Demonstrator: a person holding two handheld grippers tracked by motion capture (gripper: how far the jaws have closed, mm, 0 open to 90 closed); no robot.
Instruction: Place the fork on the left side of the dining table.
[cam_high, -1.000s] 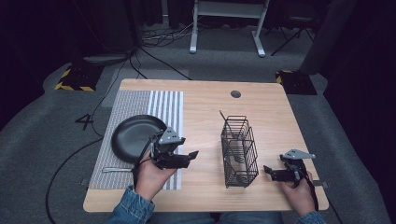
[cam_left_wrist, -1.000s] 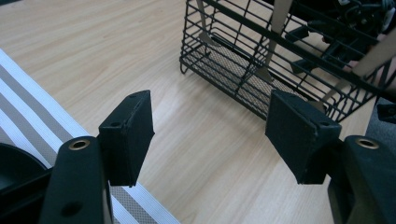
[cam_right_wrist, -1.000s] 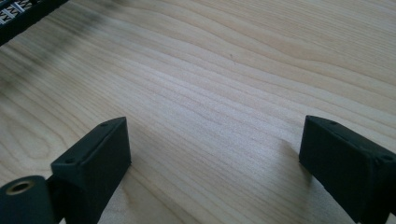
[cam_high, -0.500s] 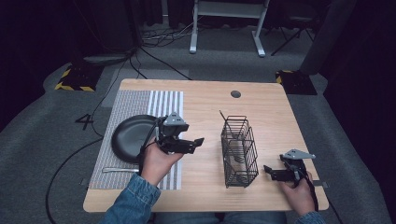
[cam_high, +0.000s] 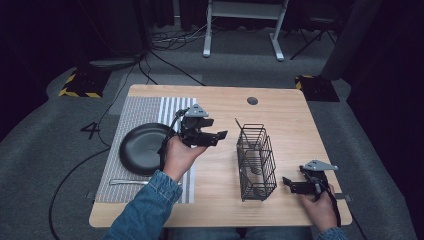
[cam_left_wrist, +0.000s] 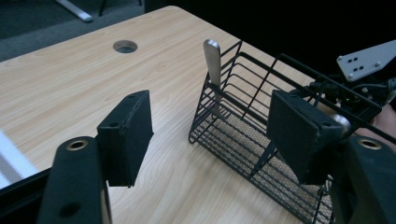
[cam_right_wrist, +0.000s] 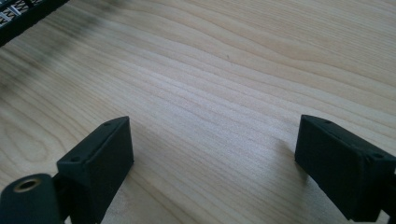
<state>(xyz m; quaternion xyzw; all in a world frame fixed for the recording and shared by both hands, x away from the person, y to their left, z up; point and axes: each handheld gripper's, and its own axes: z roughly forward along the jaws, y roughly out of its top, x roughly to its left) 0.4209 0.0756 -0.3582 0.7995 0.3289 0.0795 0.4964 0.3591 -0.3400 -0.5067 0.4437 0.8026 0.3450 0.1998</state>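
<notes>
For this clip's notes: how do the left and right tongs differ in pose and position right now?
The left tongs are lifted off the table, over the placemat's edge beside the black pan; the right tongs sit low at the table's near right corner. The left tongs point at the wire basket from its left, toward the upright metal utensil handle; the right tongs point at it from its right, over bare wood. Both are open and empty.

Pale matt wood-grain table (cam_high: 220, 200); black wire basket (cam_high: 256, 162) with fine mesh floor; brushed metal handle (cam_left_wrist: 212, 56); woven striped cloth mat (cam_high: 145, 107); dull black pan (cam_high: 142, 147); matt black pads (cam_right_wrist: 100, 154)
</notes>
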